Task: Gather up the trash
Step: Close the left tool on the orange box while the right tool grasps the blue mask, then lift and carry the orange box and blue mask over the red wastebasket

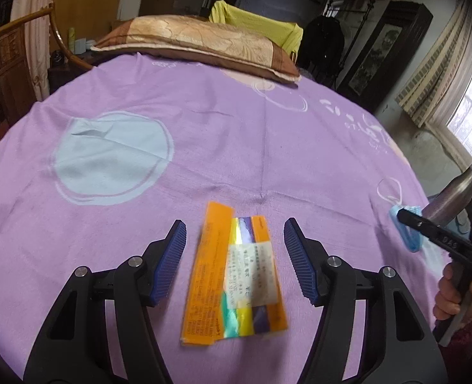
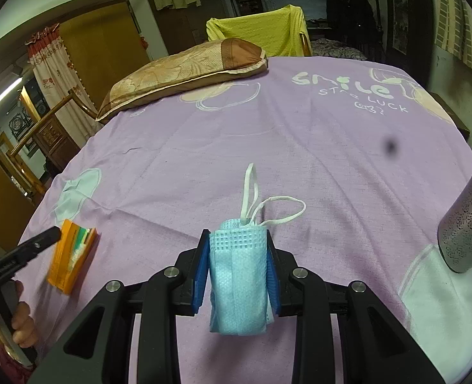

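A flattened orange box with a shiny foil panel and a white label lies lengthwise between the fingers of my left gripper. It looks blurred. Both blue pads stand apart from its long edges, so the gripper is open. From the right wrist view the same box sits at the tip of the left gripper. My right gripper is shut on a folded light-blue face mask, held above the sheet with its white ear loops sticking out ahead. The mask also shows at the right edge of the left wrist view.
Everything sits on a bed with a purple printed sheet. A brown and gold pillow lies at the far end. A patterned metal bottle stands at the right. A yellow-draped chair and wooden furniture stand beyond. A person's hand grips the right handle.
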Motion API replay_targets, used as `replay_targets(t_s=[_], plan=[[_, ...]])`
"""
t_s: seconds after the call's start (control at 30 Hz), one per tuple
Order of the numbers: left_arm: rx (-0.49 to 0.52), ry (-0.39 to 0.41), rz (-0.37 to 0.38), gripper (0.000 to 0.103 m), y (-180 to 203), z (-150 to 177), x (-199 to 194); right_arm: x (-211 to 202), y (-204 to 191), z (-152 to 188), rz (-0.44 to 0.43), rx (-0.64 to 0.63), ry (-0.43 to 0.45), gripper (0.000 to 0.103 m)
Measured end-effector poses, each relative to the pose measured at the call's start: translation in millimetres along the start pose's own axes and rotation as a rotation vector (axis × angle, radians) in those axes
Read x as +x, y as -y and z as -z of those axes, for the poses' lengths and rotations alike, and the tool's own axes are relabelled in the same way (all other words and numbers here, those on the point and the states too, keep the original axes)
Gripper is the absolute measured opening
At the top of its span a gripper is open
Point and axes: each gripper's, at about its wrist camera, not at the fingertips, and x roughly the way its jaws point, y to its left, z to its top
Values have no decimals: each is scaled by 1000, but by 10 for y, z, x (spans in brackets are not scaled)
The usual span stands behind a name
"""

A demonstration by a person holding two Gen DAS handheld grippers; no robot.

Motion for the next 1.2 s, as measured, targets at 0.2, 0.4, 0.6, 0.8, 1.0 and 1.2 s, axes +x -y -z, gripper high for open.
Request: replay_targets(t_s=[0.2, 0.4, 0.6, 0.8, 1.0, 1.2], plan=[[13, 13, -39, 68, 42, 7, -266, -23, -5, 11, -7, 6, 2, 32], [21, -65, -97, 87, 255, 121, 54, 42, -15, 42, 5, 0, -25, 33], [33, -160, -171, 87, 342, 200, 415, 86, 12, 30, 3, 10, -43, 33], [50, -179, -254, 74, 331, 237, 478, 64, 24, 24, -11, 19, -38, 33], [11, -123, -203, 61, 197, 225, 192, 22, 67, 13, -25, 44, -28, 33], [13, -50, -180, 61, 216, 225, -242, -58, 39, 13, -49, 46, -7, 33]])
